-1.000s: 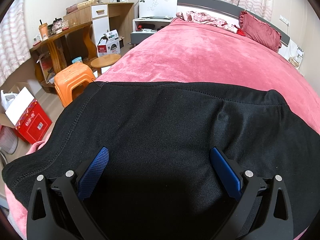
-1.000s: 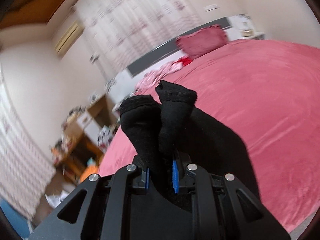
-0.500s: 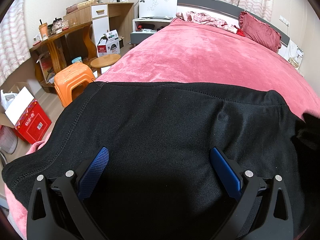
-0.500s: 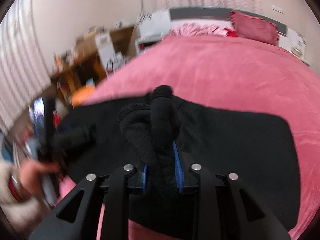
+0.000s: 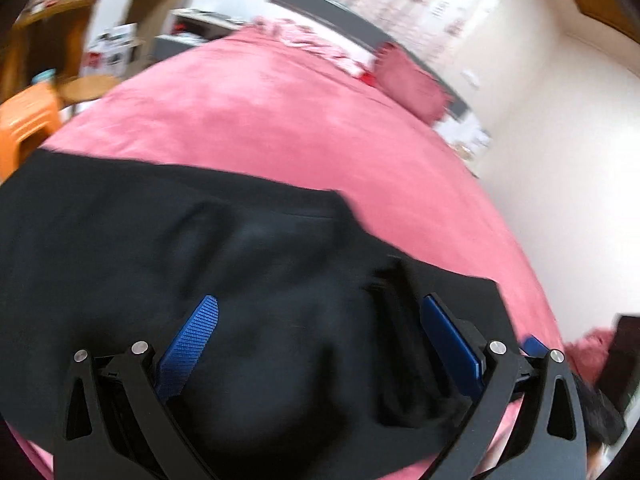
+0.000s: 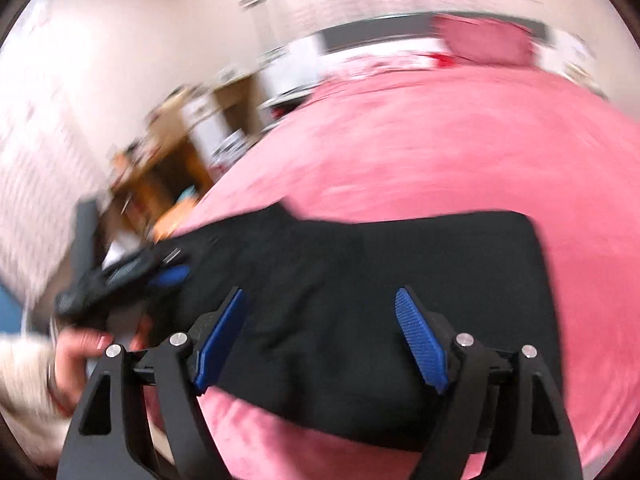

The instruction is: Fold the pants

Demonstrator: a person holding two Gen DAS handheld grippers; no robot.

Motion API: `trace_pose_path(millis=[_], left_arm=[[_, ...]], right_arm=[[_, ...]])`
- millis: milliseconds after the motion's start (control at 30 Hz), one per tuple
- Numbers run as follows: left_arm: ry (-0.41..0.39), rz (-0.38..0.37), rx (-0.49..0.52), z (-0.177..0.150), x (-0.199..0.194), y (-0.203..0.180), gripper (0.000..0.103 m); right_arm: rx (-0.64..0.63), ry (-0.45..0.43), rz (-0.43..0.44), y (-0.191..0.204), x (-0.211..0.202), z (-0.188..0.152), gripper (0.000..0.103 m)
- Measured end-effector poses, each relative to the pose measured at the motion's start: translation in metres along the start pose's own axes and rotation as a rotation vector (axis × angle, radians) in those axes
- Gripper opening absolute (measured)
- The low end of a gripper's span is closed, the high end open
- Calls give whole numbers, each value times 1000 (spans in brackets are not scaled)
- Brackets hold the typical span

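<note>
Black pants (image 5: 248, 264) lie folded over on the pink bed (image 5: 280, 120), near its front edge; they also show in the right wrist view (image 6: 400, 280). My left gripper (image 5: 320, 320) is open and empty, just above the pants. My right gripper (image 6: 320, 312) is open and empty, above the pants' front part. The left gripper also shows in the right wrist view (image 6: 160, 276) at the pants' left edge, held by a hand. Both views are blurred by motion.
An orange stool (image 5: 20, 128) and a wooden desk (image 5: 52, 28) stand left of the bed. A red pillow (image 5: 412, 84) and crumpled pink cloth (image 5: 316, 44) lie at the headboard. A white wall is at the right.
My right gripper has let go of the bunched pants end and opened; the cloth now lies flat on the pants. My left gripper has swung to the right.
</note>
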State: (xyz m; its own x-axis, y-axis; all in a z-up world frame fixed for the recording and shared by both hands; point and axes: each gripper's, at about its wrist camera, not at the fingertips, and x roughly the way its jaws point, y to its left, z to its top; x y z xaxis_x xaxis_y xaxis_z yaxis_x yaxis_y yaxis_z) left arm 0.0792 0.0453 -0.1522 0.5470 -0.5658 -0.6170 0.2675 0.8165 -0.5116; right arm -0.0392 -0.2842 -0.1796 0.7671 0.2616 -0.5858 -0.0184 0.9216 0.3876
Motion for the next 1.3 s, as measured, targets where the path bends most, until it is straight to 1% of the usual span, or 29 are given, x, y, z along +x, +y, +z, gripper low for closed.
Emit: trace_pose_path(millis=[33,67,100,133,167,233,300,400,467,500,533,567,600,633,667,700,733,767,800,900,933,967,1000,1033,1133,1167,1233,1300], left_arm=[[2,-11,9,0,2,-6,100],[6,-20,15,2,5,-12,100],[10,-23,14,3,7,-17,100],[18,-27,2,6,13,-21,100],[26,-33,-11,8,17,-22,100],[49,-32,-42,9,29,-23,100],[103,-31,-73,6,45,-25,100],[174,-72,-105,0,63,-30,100],[202,-87,-95,-3,73,-37,100],[211,-71,-75,-4,80,-42,100],[213,-56,-60,-5,83,-46,100],[217,-44,-40,-5,87,-49,100],[221,-42,-10,-6,90,-56,100],[227,-53,15,-7,92,-61,94],[239,-70,43,-8,94,-66,84],[256,-75,70,-9,96,-70,55],[288,-57,115,-11,101,-78,33],[300,-44,146,-11,103,-83,29],[286,-59,149,-10,100,-86,23],[225,-101,131,3,82,-87,21],[208,-101,139,5,77,-86,21],[191,-85,154,7,73,-85,21],[190,-72,159,8,73,-83,21],[205,-52,159,6,78,-79,21],[271,-15,129,-6,100,-66,21],[271,-12,133,-11,105,-64,21],[255,-9,179,-13,111,-67,22],[246,-7,197,-16,110,-70,24]], right_arm=[[84,-6,-39,-22,1,2,61],[149,-4,-77,-40,2,3,55],[207,-1,-109,-56,3,2,43],[269,0,-122,-73,5,1,27],[310,1,-124,-86,6,0,17],[309,12,-123,-92,9,-2,16],[259,25,-146,-87,16,-3,17],[241,37,-144,-80,25,-5,18],[251,41,-137,-82,26,-4,19],[259,42,-127,-81,25,-1,19],[267,37,-119,-80,21,0,22],[275,24,-108,-79,8,0,28],[278,6,-101,-79,2,4,30],[272,-16,-92,-78,-2,8,33],[254,-31,-89,-75,-4,13,33],[239,-35,-93,-74,-3,16,33],[196,-31,-110,-70,2,23,33],[174,-26,-118,-68,7,26,33],[150,-20,-125,-67,11,30,33],[105,13,-175,-69,31,41,33],[108,26,-183,-73,34,39,33],[114,39,-195,-76,40,40,33],[120,47,-206,-79,44,38,33],[131,59,-216,-84,49,35,33],[149,93,-231,-92,64,24,30],[131,96,-248,-92,69,19,30],[100,92,-267,-94,71,16,30],[84,84,-268,-94,74,15,30]])
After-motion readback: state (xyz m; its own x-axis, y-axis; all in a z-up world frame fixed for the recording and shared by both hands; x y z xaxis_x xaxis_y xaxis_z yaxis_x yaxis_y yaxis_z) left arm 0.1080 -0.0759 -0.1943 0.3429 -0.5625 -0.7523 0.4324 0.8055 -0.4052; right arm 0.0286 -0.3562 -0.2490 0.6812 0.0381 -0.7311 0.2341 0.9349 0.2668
